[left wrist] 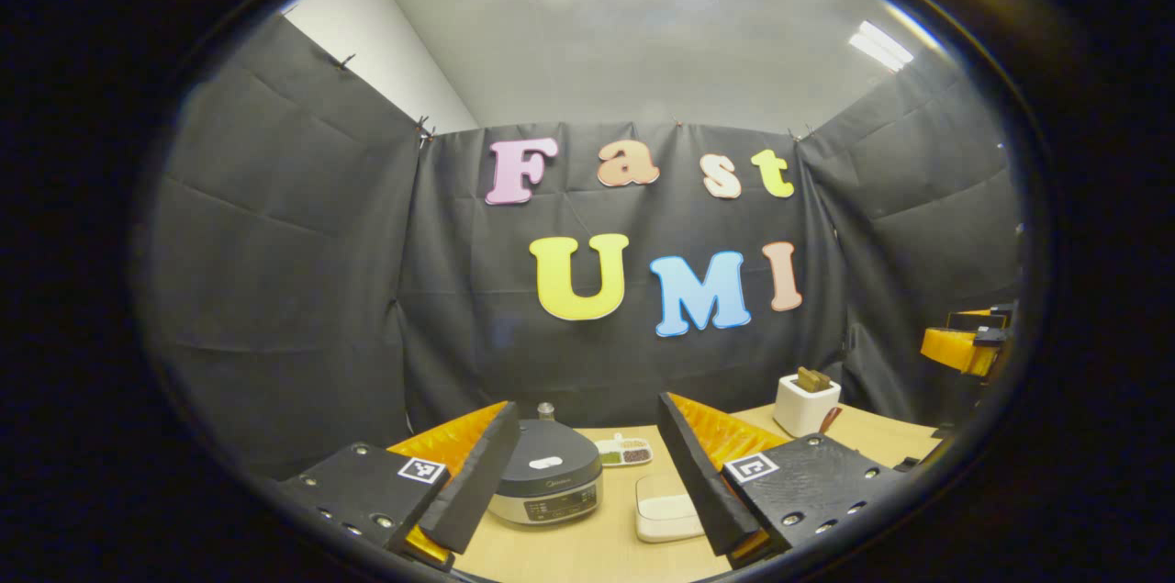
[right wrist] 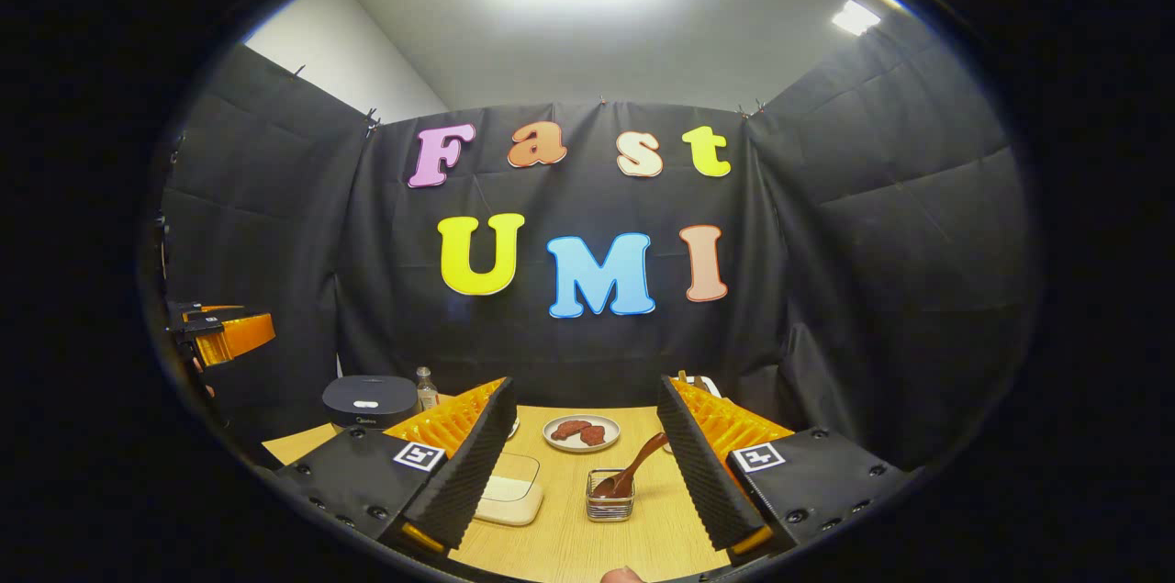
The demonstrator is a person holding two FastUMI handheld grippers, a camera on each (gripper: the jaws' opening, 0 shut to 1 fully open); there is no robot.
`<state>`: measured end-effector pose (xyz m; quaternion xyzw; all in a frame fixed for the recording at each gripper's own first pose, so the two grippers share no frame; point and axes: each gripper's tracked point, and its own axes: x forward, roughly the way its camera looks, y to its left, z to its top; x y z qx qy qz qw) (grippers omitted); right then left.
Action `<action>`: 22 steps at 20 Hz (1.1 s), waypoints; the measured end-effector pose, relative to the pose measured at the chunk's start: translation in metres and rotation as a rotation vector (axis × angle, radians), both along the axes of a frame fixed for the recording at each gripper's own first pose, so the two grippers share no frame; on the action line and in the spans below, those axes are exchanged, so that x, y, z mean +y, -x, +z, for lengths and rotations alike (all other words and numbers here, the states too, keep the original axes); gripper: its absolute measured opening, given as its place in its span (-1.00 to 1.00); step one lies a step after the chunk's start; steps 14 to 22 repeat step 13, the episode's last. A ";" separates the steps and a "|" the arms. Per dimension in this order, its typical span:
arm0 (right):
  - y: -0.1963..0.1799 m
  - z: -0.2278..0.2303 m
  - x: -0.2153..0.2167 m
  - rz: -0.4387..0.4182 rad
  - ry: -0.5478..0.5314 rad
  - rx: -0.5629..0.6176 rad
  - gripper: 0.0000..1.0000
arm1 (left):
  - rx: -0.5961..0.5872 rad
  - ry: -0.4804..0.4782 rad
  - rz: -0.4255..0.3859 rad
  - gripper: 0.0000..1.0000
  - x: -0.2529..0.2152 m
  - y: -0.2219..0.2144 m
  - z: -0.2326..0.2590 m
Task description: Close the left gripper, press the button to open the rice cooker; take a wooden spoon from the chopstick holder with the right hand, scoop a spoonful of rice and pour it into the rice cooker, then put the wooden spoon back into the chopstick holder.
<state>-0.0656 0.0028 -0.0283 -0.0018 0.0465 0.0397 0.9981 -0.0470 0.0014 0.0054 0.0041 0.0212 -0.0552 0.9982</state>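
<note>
Left tool (left wrist: 587, 482) hangs above the closed rice cooker (left wrist: 548, 482), jaws apart. Right tool (right wrist: 587, 473) likewise spread. Best to close the left fully, then press squarely

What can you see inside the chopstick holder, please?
A wooden spoon leans in the chopstick holder, handle up and to the right; its bowl sits low inside, partly screened by the mesh.

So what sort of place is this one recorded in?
Likely a staged kitchen tabletop in a cloth-walled recording booth: a rice cooker, a wooden spoon in a chopstick holder, and a plate of food on a wooden table.
</note>
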 end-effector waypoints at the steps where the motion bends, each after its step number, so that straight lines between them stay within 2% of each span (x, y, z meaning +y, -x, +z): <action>1: 0.001 0.001 -0.001 -0.003 0.000 -0.002 0.95 | 0.003 -0.001 0.002 0.84 0.002 0.001 -0.001; 22: 0.002 0.008 0.005 0.004 -0.002 -0.015 0.93 | -0.024 0.002 0.002 0.84 0.012 0.006 0.015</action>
